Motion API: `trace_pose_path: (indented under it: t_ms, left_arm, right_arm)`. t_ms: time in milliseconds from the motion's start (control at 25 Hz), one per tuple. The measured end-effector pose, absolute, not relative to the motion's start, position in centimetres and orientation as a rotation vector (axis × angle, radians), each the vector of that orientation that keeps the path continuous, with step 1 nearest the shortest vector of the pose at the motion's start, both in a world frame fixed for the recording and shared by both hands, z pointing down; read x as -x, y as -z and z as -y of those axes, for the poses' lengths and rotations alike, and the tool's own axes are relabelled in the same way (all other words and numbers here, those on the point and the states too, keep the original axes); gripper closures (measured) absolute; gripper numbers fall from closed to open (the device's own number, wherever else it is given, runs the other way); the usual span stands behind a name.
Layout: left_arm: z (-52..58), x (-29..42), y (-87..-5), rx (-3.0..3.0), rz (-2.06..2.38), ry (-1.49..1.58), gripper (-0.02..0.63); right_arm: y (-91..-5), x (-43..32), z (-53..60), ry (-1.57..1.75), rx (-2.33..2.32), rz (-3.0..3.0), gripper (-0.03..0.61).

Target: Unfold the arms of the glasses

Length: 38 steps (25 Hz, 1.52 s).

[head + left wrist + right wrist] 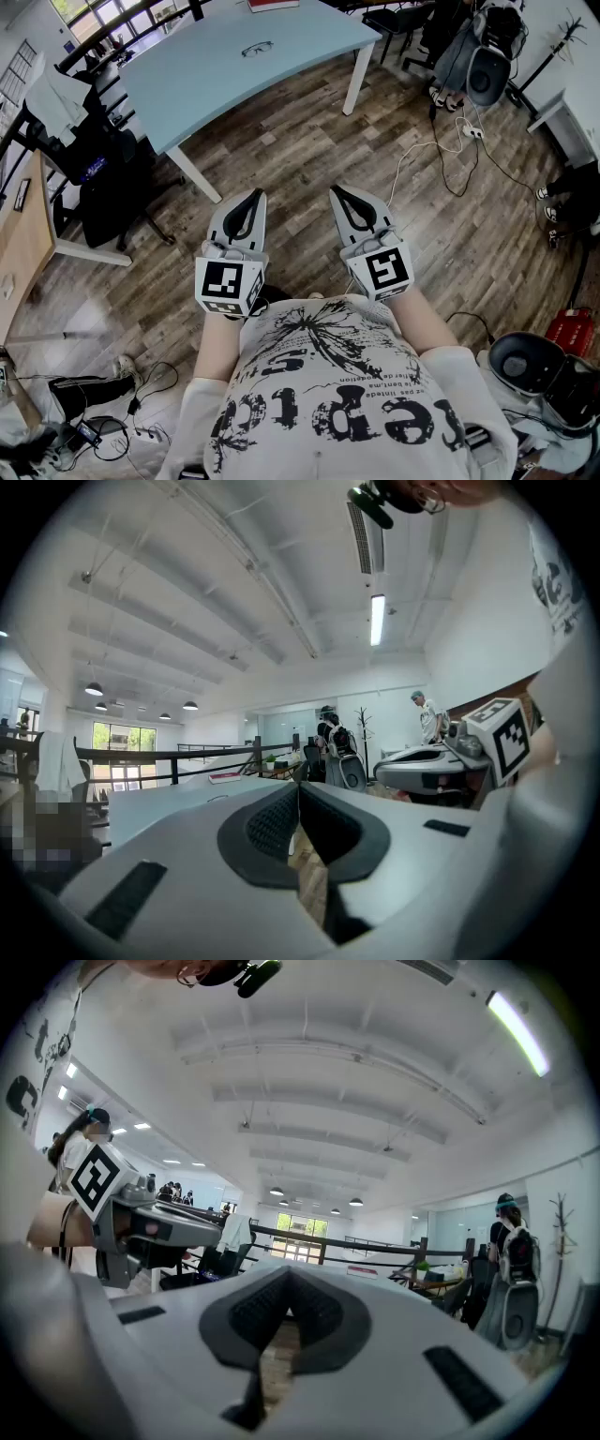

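Thin dark-framed glasses (257, 48) lie on the pale blue table (202, 80), well apart from both grippers, at 12 o'clock. The grey left gripper (255, 195) and grey right gripper (337, 192) hover side by side over the wooden floor (300, 141), jaws pressed together, holding nothing

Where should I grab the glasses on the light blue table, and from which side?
Probably one lens rim of the glasses, near its hinge, coming from the near edge of the light blue table: they lie flat, frame front running left to right. How the arms sit is too small to tell. The left hand-held gripper and right hand-held gripper are shut; open one first.
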<state>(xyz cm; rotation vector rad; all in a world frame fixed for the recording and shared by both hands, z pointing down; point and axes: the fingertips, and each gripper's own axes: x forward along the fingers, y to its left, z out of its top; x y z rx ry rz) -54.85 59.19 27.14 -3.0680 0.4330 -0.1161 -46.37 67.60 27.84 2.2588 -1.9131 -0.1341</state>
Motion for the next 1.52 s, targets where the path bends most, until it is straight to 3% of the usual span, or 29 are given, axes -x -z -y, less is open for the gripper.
trace_pose_path:
  t_ms: [560,840,1520]
  left_arm:
    - [-59.3,52.1,-28.7,3.100,-0.416,0.137,0.597]
    - [-54.4,48.5,-30.7,3.108,-0.436,0.227,0.597]
    - [-22.3,24.5,-31.0,3.117,-0.343,0.280,0.597]
  right_arm:
    - [-28.9,43.4,-68.0,0.103,-2.314,1.899,0.571]
    - [-30.7,38.5,-64.3,-0.008,-2.375,1.853,0.571]
    - [-32.0,14.9,-33.8,-0.079,-2.397,1.690,0.569]
